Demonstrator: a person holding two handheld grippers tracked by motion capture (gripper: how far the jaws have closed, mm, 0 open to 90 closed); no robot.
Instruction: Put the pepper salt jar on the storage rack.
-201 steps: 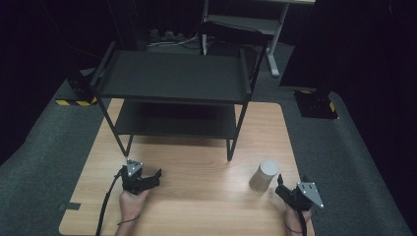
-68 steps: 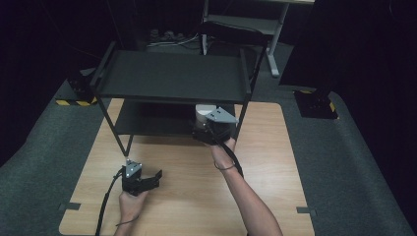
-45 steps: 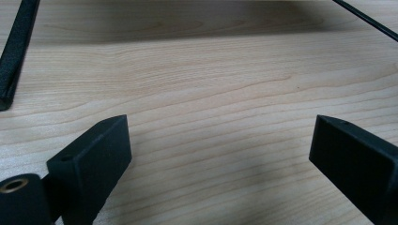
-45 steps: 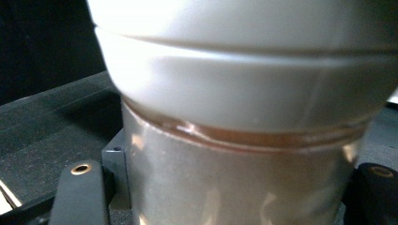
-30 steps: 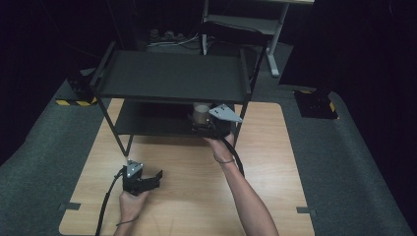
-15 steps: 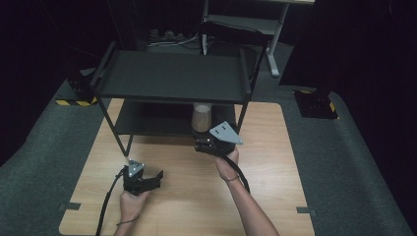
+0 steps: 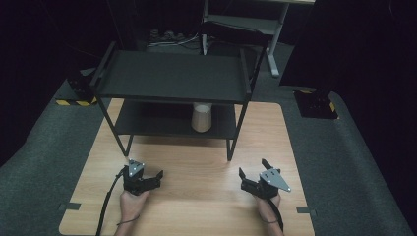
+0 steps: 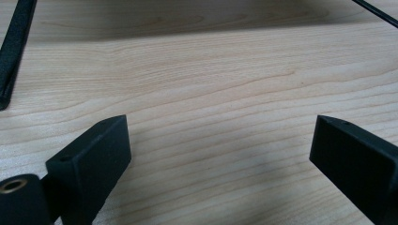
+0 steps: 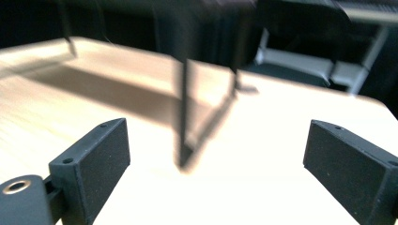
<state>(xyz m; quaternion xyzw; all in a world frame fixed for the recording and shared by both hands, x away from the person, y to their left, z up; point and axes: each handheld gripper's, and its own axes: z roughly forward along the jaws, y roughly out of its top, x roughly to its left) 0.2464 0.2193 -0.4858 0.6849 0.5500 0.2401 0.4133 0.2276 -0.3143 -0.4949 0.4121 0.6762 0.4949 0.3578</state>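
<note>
A pale cup (image 7: 201, 117) stands upright on the lower tier of the black two-tier shelf (image 7: 172, 78), under its top board. My right gripper (image 7: 252, 168) is low over the front right of the wooden table (image 7: 196, 162), well clear of the cup. Its jaws stand wide; they have just been closing slightly, with nothing between them. In the right gripper view the right gripper (image 9: 216, 140) faces a blurred shelf leg (image 9: 184, 117). My left gripper (image 7: 155, 179) rests at the front left, open. In the left gripper view the left gripper (image 8: 220, 136) has bare wood between its jaws.
The shelf takes up the far half of the table, and its front legs (image 7: 230, 147) stand between the grippers and the cup. Dark grey carpet (image 7: 344, 162) surrounds the table. A black cable (image 7: 105, 206) trails from the left gripper toward the front edge.
The right gripper has drawn back from the lower shelf, leaving the cup standing there, and has come down to the table's front right. The left gripper has stayed put.
</note>
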